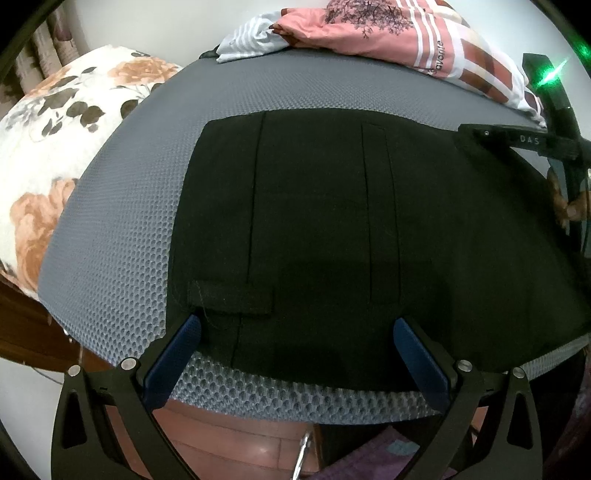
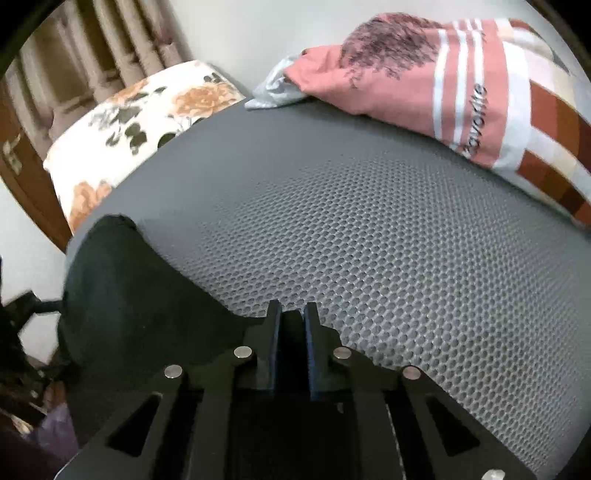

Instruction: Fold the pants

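Black pants (image 1: 332,221) lie flat on a grey mesh mat (image 1: 122,240), waistband end near me with a belt loop by my left finger. My left gripper (image 1: 295,328) is open, its blue fingertips (image 1: 186,336) resting at the pants' near edge. My right gripper (image 2: 293,314) is shut on a fold of the black pants (image 2: 129,295), which hang bunched to its left above the mat (image 2: 369,240). The right gripper also shows in the left wrist view (image 1: 517,142), at the pants' far right edge.
A floral pillow (image 1: 55,129) lies left of the mat. A pink and striped pile of clothes (image 1: 388,33) sits at the mat's far edge, also in the right wrist view (image 2: 424,74). Wooden floor (image 1: 240,439) shows below the near edge.
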Tool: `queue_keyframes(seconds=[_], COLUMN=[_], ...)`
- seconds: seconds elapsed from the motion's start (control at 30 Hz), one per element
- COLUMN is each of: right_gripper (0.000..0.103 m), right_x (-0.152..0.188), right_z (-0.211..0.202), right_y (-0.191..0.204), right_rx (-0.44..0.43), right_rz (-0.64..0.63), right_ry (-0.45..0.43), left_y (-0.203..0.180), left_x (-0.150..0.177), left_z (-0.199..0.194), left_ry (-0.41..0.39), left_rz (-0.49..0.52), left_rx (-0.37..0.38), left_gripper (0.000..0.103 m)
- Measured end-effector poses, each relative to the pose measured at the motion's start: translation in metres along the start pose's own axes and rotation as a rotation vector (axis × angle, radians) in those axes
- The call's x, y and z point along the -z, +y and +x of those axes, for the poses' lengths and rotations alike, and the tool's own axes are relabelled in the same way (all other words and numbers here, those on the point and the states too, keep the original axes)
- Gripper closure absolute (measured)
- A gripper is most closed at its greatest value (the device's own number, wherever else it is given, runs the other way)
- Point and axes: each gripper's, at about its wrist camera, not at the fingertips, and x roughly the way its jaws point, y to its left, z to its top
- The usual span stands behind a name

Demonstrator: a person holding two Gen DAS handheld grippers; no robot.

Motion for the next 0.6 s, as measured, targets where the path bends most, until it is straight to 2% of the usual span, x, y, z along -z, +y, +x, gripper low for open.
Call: queue_keyframes(seconds=[0.2, 0.23, 0.27, 0.3, 0.37, 0.4, 0.5, 0.6], right_gripper=[0.092, 0.082, 0.077, 0.075, 0.074, 0.074, 0.074, 0.074], right_x=[-0.001, -0.002, -0.003, -0.004, 0.0, 0.003, 0.027, 0.063], right_z=[-0.001, -0.003, -0.006, -0.012, -0.035, -0.046, -0.087, -0.099], right_y=[-0.003, -0.011, -0.021, -0.032, -0.052, -0.055, -0.03, 0.007], right_rx=[-0.016, -0.034, -0.07, -0.097, -0.095, -0.1, -0.173, -0.205], right_rz=[0.02, 0.059, 0.107, 0.175, 0.294, 0.318, 0.278, 0.209], right_ry=[-0.011, -0.023, -0.025, -0.037, -0.096, -0.11, -0.087, 0.013], left_y=[-0.001, -0.002, -0.002, -0.003, -0.002, -0.002, -0.003, -0.004], left_x=[0.001, 0.001, 0.002, 0.002, 0.002, 0.002, 0.001, 0.001], left_z=[0.0, 0.0, 0.0, 0.0, 0.0, 0.0, -0.001, 0.0], left_ry=[0.006, 0.005, 0.006, 0.008, 0.009, 0.01, 0.009, 0.01], left_rz=[0.006, 0.007, 0.008, 0.01, 0.009, 0.01, 0.017, 0.02], left_rx=[-0.001, -0.001, -0.002, -0.003, -0.002, -0.003, -0.007, -0.011], left_gripper=[0.0, 0.0, 0.0, 0.0, 0.0, 0.0, 0.0, 0.0])
